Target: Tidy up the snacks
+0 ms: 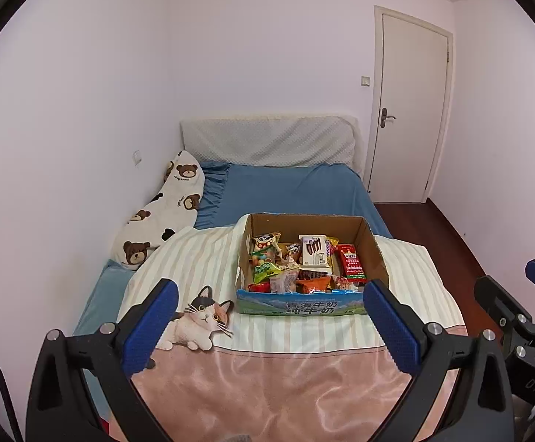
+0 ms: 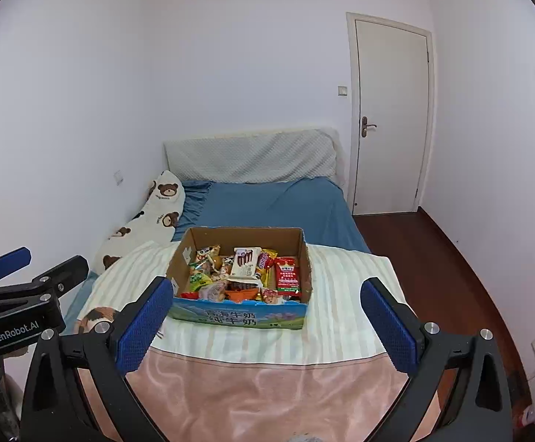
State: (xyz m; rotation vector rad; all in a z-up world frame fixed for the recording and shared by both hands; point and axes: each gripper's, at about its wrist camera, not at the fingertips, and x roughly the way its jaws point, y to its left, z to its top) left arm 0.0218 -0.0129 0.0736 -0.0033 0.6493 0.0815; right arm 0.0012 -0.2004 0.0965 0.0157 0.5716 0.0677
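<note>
Fingers (image 2: 140,326) apart, empty — neighbouring unit (image 2: 13,316) reads "GenRobot.AI"; carton (image 2: 238,315) print illegible, perhaps Chinese.

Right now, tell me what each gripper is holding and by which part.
Nothing is held. The left gripper and right gripper both stand wide open, empty, short of the snack box on the bed.

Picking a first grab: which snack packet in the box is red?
The long red packet along the cardboard box's right wall; neighbours are white, yellow, green, orange.
</note>
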